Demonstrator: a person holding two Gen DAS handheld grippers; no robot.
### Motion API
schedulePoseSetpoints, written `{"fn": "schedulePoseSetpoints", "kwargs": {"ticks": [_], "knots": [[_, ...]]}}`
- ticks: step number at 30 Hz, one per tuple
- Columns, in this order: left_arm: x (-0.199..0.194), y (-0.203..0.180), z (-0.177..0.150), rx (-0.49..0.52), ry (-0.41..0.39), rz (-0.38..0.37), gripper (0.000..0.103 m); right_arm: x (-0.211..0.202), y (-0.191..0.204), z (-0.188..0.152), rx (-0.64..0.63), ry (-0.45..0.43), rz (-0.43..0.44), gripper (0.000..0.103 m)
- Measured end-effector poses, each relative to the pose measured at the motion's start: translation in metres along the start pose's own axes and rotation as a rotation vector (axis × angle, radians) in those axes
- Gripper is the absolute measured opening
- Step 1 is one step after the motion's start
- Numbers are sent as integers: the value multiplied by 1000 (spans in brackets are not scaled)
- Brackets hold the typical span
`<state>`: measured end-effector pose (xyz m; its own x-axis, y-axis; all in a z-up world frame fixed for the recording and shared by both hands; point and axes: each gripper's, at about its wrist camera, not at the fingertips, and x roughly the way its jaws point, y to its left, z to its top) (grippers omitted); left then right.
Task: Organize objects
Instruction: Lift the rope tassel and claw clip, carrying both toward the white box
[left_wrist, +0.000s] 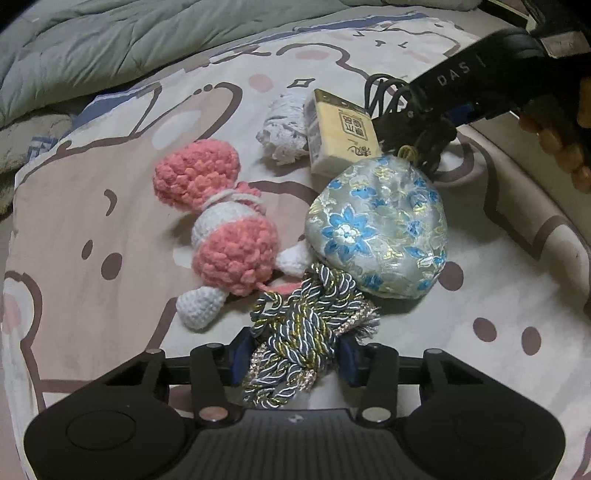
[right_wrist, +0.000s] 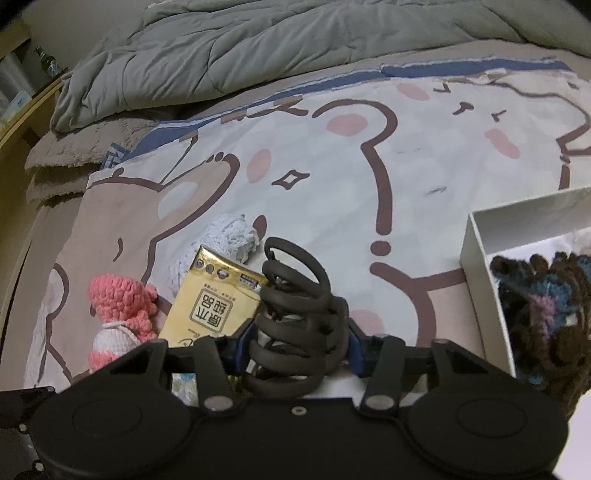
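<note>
Biggest first: I've got 1 bed sheet (left_wrist: 110, 229) w/ bear print under everything and 1 grey duvet (right_wrist: 258, 48) bunched at the far side, both seen in both views. Then 1 white box (right_wrist: 476, 258), right cam only, at my right edge, w/ 1 dark yarn bundle (right_wrist: 546, 314) inside. Next 1 brocade pouch (left_wrist: 380, 225), blue flowers, left cam only, lying mid-sheet w/ its braided cords (left_wrist: 303, 332) running back toward me. My left gripper (left_wrist: 291, 362) is clamped on those cords, pads pressing both sides. 1 pink-and-white crochet toy (left_wrist: 225, 229) lies just beside the pouch; right cam catches only part of it at its left. 1 yellow packet (left_wrist: 340, 133) sits just beyond the pouch, touching 1 white knit wad (left_wrist: 284, 129); both show in both views. 1 black coil (right_wrist: 295, 321), spring-like, is gripped in my right gripper (right_wrist: 295, 350), jaws closed on its sides; in the left cam that gripper comes in from top right and the coil is mostly hidden behind it, so can't tell the grip from there. Left cam also shows part of a hand (left_wrist: 557, 147) at the right edge. Right cam alone shows 1 green bottle (right_wrist: 44, 61) far left, beyond the bed.
</note>
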<state>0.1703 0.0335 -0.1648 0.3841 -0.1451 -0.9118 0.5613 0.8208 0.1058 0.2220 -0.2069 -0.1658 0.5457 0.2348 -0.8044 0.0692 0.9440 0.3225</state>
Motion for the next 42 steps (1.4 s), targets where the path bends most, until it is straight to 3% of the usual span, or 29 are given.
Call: {"fn": "schedulePoseSetpoints", "kwargs": {"ticks": [10,24,42], "knots": [[-27,4,2,-102,-42,18,47,-30,5,2,-78,-62,-12,50],[-94,-9,22,-295,-212,71,48,-106,17,-5,-198,-187,15,50],[-130,-49,48,-434,-361,-20,48,-184,-11,-16,-255,-294,23,50]]}}
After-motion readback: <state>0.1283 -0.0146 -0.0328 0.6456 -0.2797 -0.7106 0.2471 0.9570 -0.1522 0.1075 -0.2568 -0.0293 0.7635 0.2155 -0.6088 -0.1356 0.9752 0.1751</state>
